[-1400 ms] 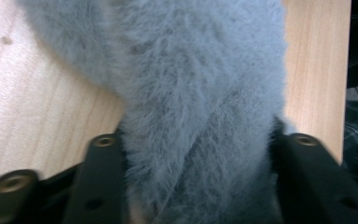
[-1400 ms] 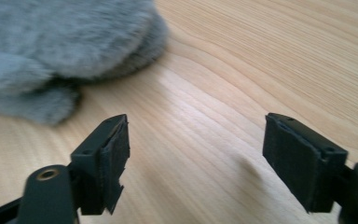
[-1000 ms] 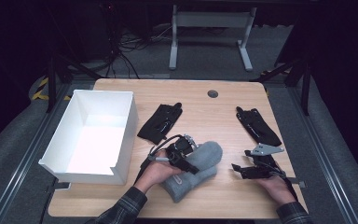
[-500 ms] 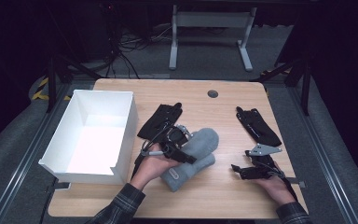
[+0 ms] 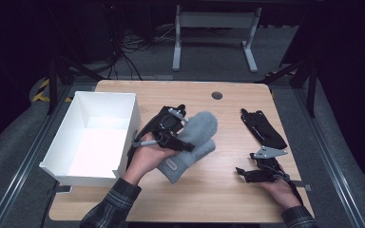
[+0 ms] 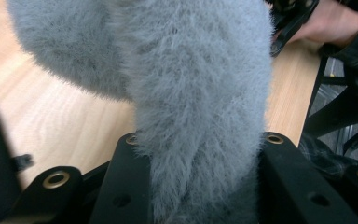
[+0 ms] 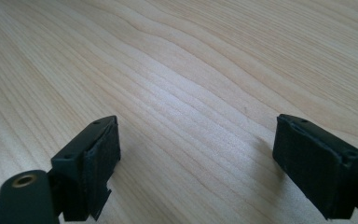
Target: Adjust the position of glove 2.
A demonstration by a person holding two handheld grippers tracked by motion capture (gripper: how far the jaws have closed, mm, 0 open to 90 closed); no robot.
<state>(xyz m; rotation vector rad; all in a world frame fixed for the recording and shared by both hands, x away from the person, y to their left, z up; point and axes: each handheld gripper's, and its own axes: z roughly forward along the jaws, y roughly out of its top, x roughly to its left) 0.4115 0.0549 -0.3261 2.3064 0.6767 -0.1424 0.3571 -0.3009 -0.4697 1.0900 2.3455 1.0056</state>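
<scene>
Lifted off the worktop [image 5: 228,142], my left hand-held gripper [image 5: 171,135] grasps the grey mitten [image 5: 190,147]; right hand-held gripper [image 5: 259,173] rests released

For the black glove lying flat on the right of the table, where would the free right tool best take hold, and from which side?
Probably the near end of the black glove, approached from above. It lies flat on the table and runs toward the right tool, whose jaws stand open over bare wood just short of that end. Pinching up an edge there seems easiest. The left tool is shut on the grey mitten.
</scene>
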